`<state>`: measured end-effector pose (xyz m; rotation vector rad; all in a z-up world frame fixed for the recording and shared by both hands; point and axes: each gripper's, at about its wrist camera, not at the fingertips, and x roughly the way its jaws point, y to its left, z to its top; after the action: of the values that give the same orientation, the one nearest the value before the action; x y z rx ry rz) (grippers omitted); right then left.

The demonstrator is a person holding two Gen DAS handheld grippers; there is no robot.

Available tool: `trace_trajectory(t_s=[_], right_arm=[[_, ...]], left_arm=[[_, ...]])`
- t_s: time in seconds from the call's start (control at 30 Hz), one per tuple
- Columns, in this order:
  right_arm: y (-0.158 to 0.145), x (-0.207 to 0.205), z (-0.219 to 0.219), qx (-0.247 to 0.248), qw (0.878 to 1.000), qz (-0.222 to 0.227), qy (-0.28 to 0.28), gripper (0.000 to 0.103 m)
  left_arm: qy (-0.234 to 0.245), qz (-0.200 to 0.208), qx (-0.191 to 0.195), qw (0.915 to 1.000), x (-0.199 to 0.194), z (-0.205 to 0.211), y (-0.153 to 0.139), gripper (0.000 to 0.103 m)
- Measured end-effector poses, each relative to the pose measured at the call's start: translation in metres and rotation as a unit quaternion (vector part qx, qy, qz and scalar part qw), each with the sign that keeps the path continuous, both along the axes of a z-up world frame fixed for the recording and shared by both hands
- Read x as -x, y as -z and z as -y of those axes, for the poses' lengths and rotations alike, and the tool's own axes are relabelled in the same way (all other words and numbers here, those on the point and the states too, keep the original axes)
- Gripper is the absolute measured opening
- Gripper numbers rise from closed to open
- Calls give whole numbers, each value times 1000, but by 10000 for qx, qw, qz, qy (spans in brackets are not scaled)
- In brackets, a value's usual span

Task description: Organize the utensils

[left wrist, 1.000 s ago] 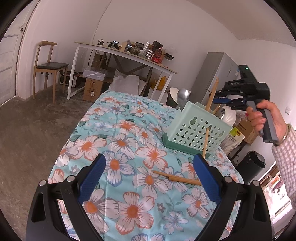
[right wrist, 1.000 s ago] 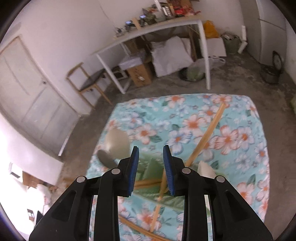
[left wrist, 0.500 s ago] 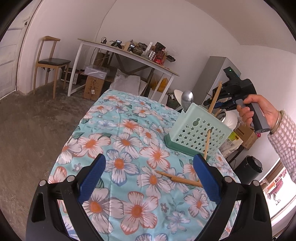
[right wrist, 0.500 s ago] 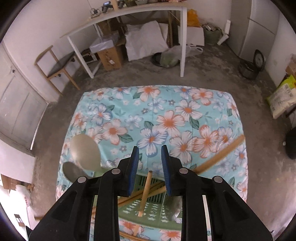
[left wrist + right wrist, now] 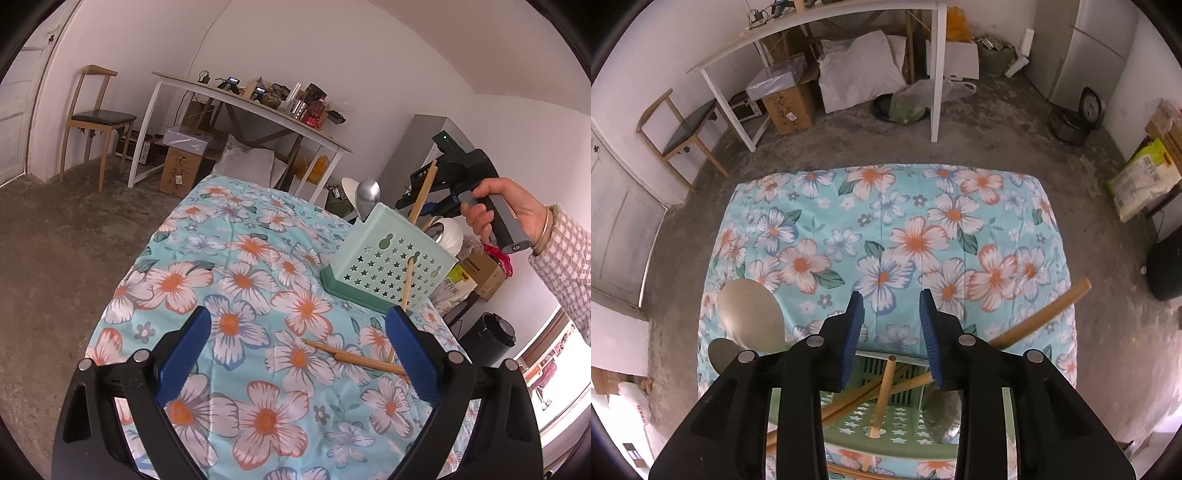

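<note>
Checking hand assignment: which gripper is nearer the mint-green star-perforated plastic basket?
Right. The right gripper hangs directly above the mint-green star-perforated plastic basket, jaws open and empty. The left gripper sits back, nearer the table edge, open.

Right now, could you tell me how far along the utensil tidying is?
Mostly done: spoons and wooden sticks already stand in the green basket. The right gripper, just opening, hangs over it holding nothing. Left: the chopsticks on the tablecloth, ahead of the open left gripper.

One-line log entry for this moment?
right gripper: open, empty, above green basket | left gripper: open, idle | wooden chopsticks: on tablecloth
</note>
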<state>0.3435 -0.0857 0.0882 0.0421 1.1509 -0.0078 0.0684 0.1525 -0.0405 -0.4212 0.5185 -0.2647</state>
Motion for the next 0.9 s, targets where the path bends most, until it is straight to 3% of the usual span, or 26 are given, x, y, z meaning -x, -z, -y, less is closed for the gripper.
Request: trace_trajectory(t_s=[0.2,0.4,0.47,0.6,0.73,0.9], right_arm=[[-25,26,-5,-860,9955,294,-283,33],[-38,110,3,-1799,9756,882,-894,33],[-25,129,10,-1931,9734,886,-857,33],[32,153,34,-2216,9725,546,-463,33],[77,159,46,-2502,9674,332,-197,33],[105,146,38,-2680,9625,296,-294,33]], left_arm=[[-30,7,46,10000,2,-4,0,93],[-84,0,107,9999,2,-9,0,93],[-83,-12,127,9999,2,-9,-2,93],[-21,20,78,10000,3,-4,-6,93],[106,7,-83,9999,4,8,-9,93],[328,-281,-353,9984,-18,39,-2,93]])
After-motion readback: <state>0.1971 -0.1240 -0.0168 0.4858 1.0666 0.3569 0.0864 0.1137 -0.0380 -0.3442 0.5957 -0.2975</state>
